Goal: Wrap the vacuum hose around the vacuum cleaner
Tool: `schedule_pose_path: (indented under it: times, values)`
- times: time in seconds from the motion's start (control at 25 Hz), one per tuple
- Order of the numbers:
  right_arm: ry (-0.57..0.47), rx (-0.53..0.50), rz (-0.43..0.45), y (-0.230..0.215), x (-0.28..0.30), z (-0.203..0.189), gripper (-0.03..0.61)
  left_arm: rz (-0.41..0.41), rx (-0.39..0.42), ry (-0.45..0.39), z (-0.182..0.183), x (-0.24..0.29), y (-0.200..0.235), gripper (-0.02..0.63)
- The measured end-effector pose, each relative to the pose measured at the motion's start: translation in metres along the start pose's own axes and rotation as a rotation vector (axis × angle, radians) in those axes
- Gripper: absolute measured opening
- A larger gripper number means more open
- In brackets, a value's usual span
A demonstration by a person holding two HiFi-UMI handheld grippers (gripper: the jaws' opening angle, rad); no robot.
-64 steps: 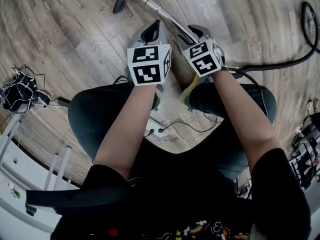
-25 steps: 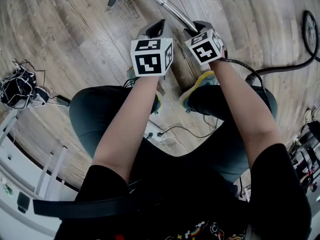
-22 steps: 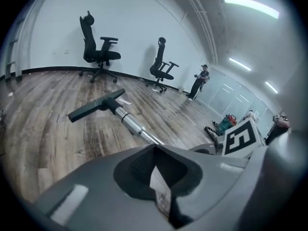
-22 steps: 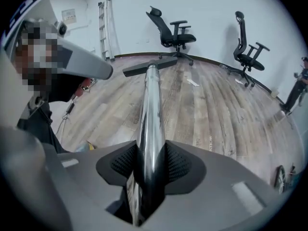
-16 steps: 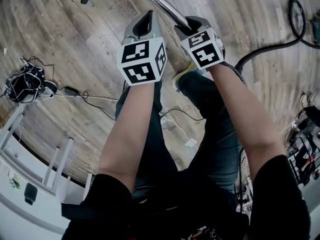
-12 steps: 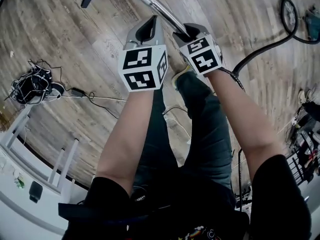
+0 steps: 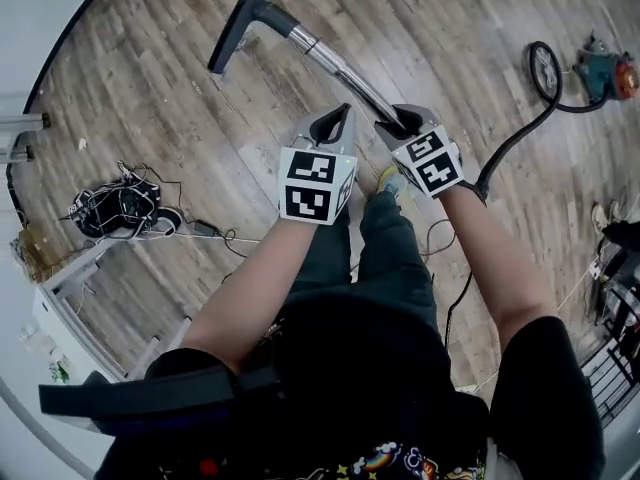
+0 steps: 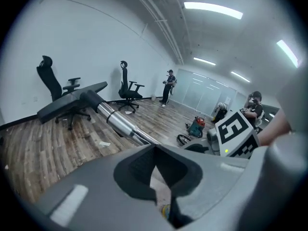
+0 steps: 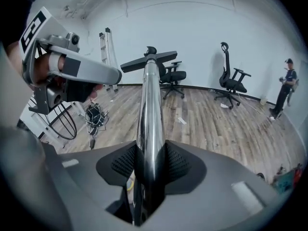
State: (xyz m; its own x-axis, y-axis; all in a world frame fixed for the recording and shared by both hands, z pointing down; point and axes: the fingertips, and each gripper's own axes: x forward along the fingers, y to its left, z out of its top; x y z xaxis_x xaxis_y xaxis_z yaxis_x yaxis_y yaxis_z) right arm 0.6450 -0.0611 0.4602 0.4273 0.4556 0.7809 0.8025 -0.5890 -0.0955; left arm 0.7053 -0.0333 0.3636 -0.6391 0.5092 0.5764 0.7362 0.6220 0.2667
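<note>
Evidently held: right hand-held gripper [image 7: 405,123] was clamped on the metal wand [image 7: 340,68], likely to steer that end of the hose [image 7: 515,143].
Left hand-held gripper [image 7: 335,128]: jaws together, empty, just beside the wand, probably free to help.
Hose: trailed across the floor [image 7: 150,118] to the vacuum cleaner [image 7: 605,73], upper right of the head view, well apart; not yet wrapped.

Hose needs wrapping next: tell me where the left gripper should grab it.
Probably the black hose at its nearest stretch, just behind the right gripper. Bring the left gripper from above, jaws across it: a slim round tube leading off rightward.
</note>
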Motion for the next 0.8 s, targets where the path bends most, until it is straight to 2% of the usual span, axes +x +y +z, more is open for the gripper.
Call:
schedule_pose_path:
  times: [0.08,0.28,0.56,0.8]
  values:
    - [-0.035,0.006,-0.015,0.0,-0.017,0.015,0.186,-0.002,0.021,-0.008,0.015,-0.009,-0.005,0.002]
    - [-0.096,0.046,-0.047,-0.014,-0.048,0.044,0.186,0.049,0.011,-0.01,0.042,-0.013,-0.013,0.002]
    - [-0.151,0.137,-0.069,-0.085,-0.058,0.076,0.186,0.1,-0.018,0.006,0.091,0.044,-0.021,0.002]
    - [-0.214,0.224,-0.061,-0.141,-0.068,0.099,0.186,0.127,0.013,0.005,0.141,0.093,-0.033,0.002]
